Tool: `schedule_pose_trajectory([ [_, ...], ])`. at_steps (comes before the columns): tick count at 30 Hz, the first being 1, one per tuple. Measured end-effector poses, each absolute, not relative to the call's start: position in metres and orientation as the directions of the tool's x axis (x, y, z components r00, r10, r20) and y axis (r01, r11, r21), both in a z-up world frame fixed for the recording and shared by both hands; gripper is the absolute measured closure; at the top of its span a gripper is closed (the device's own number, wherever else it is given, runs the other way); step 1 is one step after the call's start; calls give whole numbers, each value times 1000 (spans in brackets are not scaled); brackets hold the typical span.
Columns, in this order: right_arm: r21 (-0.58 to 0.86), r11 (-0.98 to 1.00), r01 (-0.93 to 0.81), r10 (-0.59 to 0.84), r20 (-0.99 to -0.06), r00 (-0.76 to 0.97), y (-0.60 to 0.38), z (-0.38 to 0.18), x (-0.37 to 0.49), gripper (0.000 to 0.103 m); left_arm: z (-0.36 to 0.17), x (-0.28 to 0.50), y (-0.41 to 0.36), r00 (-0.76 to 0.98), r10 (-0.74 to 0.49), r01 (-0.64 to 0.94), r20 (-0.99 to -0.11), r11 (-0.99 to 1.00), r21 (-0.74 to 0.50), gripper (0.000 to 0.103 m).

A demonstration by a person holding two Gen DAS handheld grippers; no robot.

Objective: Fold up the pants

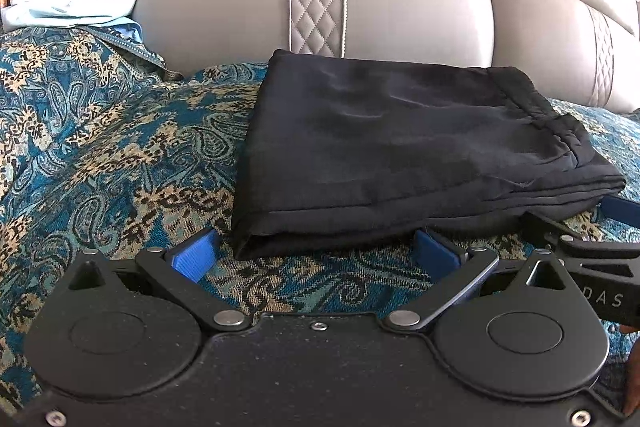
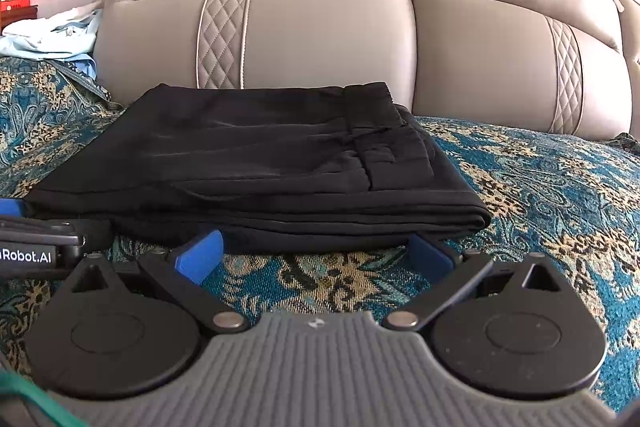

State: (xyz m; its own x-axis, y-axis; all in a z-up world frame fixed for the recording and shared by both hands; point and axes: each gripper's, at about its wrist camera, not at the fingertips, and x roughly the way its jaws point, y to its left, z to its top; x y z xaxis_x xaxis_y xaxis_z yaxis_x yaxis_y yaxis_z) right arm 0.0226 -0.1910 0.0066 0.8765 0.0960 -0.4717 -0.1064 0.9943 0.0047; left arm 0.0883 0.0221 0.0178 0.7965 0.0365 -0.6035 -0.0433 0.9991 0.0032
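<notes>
Black pants (image 1: 404, 155) lie folded in a flat rectangular stack on the patterned teal bedspread (image 1: 100, 155), waistband on the right side. My left gripper (image 1: 316, 253) stands open just in front of the stack's near edge, blue fingertips (image 1: 194, 253) spread, nothing between them. In the right wrist view the same pants (image 2: 256, 163) sit ahead, folded layers showing along the near edge. My right gripper (image 2: 316, 255) is open too, its fingers close to that edge without holding cloth. Each gripper shows at the other view's side edge.
A padded beige headboard (image 1: 240, 11) rises directly behind the pants. A heap of light blue and white clothes (image 1: 76, 3) lies at the far left. The patterned bedspread (image 2: 560, 195) stretches left and right of the stack.
</notes>
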Motion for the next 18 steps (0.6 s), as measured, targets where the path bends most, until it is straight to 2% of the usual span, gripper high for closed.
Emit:
schedule_pose_trajectory([
  [18, 5, 994, -106, 95, -473, 876, -192, 7, 23, 0, 17, 87, 22, 802, 45, -54, -596, 999, 2, 0],
])
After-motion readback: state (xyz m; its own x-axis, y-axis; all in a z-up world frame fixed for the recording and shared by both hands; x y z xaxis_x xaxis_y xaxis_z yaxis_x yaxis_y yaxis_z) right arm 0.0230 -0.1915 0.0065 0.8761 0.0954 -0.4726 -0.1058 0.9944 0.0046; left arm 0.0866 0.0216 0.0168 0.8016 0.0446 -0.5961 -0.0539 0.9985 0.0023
